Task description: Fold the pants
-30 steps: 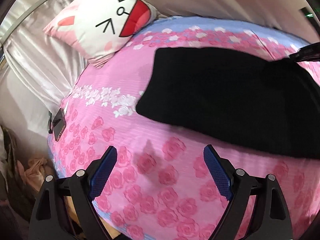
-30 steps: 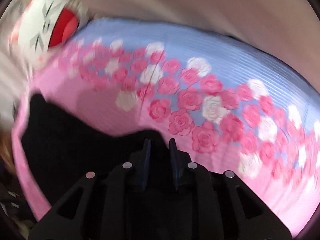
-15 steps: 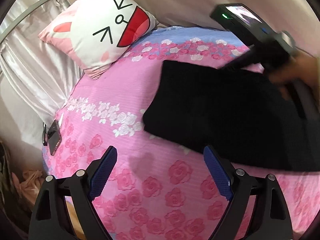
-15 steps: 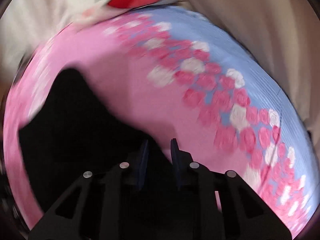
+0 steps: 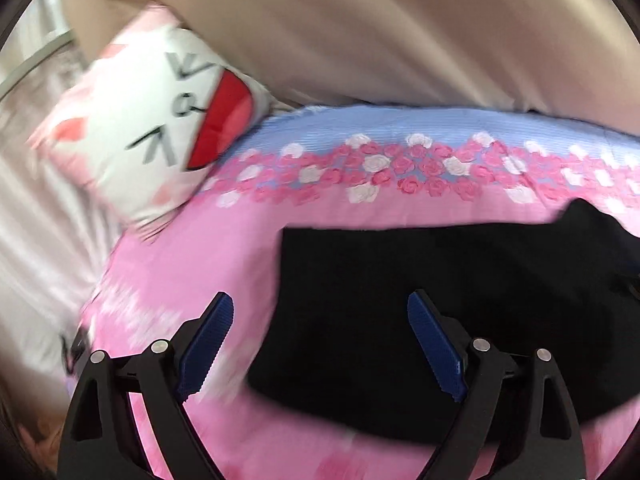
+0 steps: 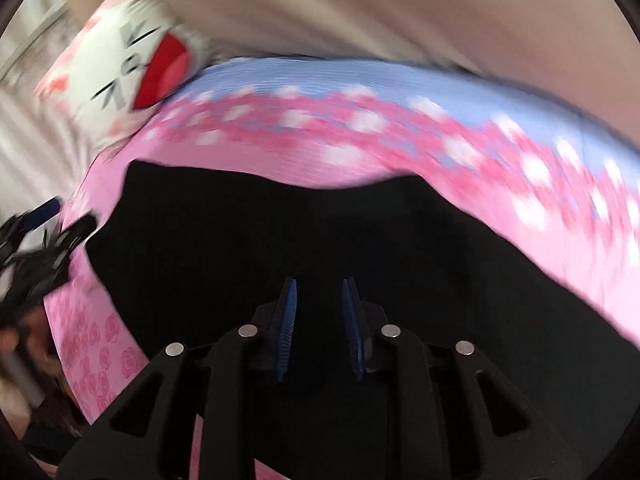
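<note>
The black pants (image 5: 420,300) lie folded flat on the pink rose-print bed cover (image 5: 192,248). My left gripper (image 5: 320,340) is open, its blue pads wide apart over the pants' left edge. In the right wrist view the pants (image 6: 280,232) fill the middle. My right gripper (image 6: 318,320) hovers over them with a narrow gap between its pads, and the dark cloth behind makes it unclear whether any fabric is pinched. The left gripper (image 6: 44,232) shows blurred at that view's left edge.
A white cat-face pillow (image 5: 160,120) leans at the bed's far left corner. Beige curtain (image 5: 400,32) hangs behind the bed. The bed's left edge drops beside pale fabric (image 5: 36,232). A dark phone-like object (image 5: 76,348) lies near that edge.
My left gripper has moved forward and right over the pants' left edge. My right gripper has swung back over the pants, with its pads slightly further apart. Both views are motion-blurred.
</note>
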Demonstrator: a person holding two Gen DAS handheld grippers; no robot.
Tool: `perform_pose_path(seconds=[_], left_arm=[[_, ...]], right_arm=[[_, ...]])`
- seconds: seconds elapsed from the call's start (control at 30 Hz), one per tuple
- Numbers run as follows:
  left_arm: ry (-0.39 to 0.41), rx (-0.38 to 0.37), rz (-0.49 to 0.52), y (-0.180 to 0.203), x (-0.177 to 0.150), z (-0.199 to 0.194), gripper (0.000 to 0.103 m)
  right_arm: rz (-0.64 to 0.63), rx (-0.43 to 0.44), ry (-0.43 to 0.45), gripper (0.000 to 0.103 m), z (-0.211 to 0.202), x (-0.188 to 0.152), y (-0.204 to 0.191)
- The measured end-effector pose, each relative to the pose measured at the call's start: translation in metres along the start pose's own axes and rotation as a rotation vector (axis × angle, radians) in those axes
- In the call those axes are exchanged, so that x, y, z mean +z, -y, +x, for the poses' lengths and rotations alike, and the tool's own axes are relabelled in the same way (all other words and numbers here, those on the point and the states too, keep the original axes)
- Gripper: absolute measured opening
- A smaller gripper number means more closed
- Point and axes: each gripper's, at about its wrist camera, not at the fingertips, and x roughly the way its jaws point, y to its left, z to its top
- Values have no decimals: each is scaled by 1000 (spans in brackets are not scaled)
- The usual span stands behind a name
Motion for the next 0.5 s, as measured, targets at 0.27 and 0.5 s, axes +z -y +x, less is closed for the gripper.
perform_pose_path(seconds=[0.27, 0.5], left_arm=[[-144, 102, -72, 7, 22, 86, 98], [-144, 218, -34, 24, 22, 74, 98]], right_arm=[[184, 3, 38, 5, 13, 13, 102], [141, -155, 23, 11, -49, -47, 172]])
